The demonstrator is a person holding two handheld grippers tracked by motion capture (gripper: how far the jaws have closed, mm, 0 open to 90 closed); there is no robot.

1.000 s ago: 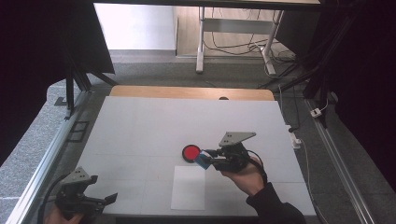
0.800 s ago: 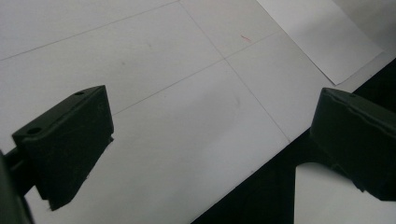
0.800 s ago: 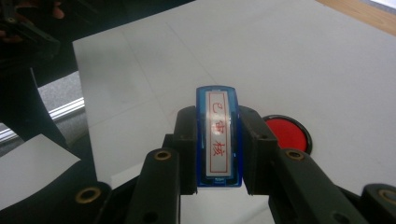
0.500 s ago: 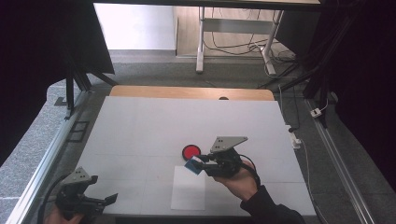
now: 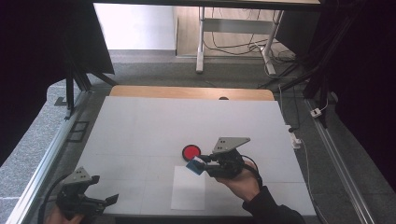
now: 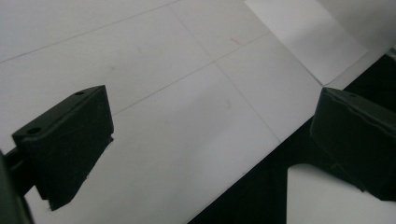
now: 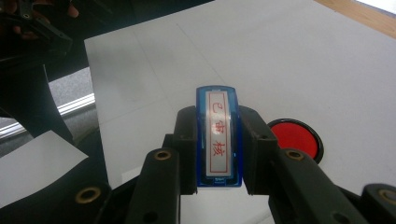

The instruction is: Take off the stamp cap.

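We see the round red ink pad (image 5: pixel 191 151) lying near the middle of the white tabletop (image 5: pixel 149 126). At its five o'clock, just beside it, the blue rectangular stamp (image 5: pixel 194 166) sits above the top edge of the white paper sheet (image 5: pixel 188 196), which lies at the pad's six o'clock.

the stamp (image 7: pixel 218 136) is seen to be cased in glossy, translucent blue plastic, with a smooth silvery label printed in red. the ink pad (image 7: pixel 295 138) is shown as a matt red surface ringed by black plastic. the table (image 5: pixel 140 121) is covered in a smooth, matt white sheet, with bare wood left along its far edge. the sheet of paper (image 5: pixel 188 189) appears plain and matt. the right gripper (image 7: pixel 217 144) is made of matt black plastic with brass-coloured metal inserts.
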